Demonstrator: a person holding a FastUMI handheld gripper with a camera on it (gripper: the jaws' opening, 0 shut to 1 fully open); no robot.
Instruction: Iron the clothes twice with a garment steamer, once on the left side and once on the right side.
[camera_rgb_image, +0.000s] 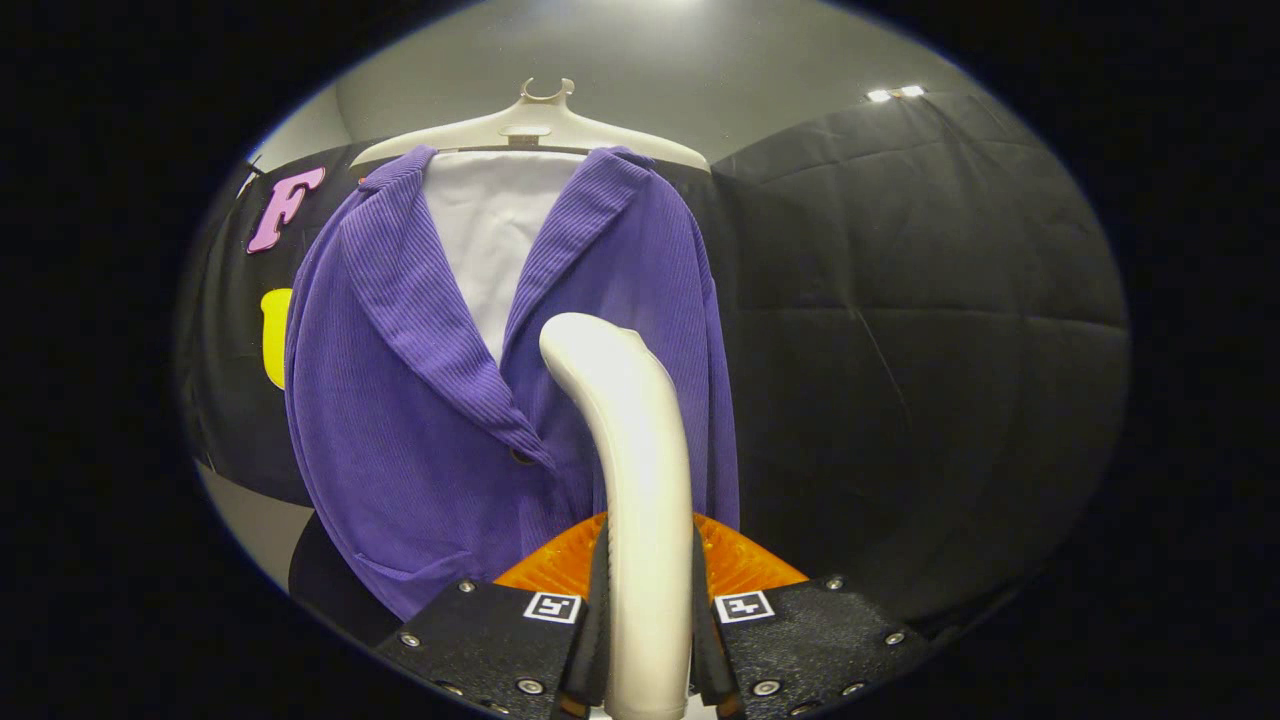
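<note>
Nearest to me, my tongs (648, 640) were clamped on the garment steamer (632, 470): both fingers pressed against its pale handle, one on each side, and the handle rose up between them and curved forward at the top. On the finger blocks sat two small square coded markers, not writing I could read.

Just beyond the steamer's head hung the jacket (450, 400), a purple ribbed one with broad lapels and a dark button below them, worn over a white lining panel (490, 240). The steamer's head stood in front of the jacket's side nearer the plain wall, close to the open front; whether it touched the cloth I could not tell.

Above, the jacket hung from a pale hanger (530, 125) with a notched top.

I judged the task to be in its working part: steamer in hand and raised to the garment. Nothing in the cloth showed which side was already done, so I could not say how many passes remained. I saw no brand or label on steamer or jacket.
</note>
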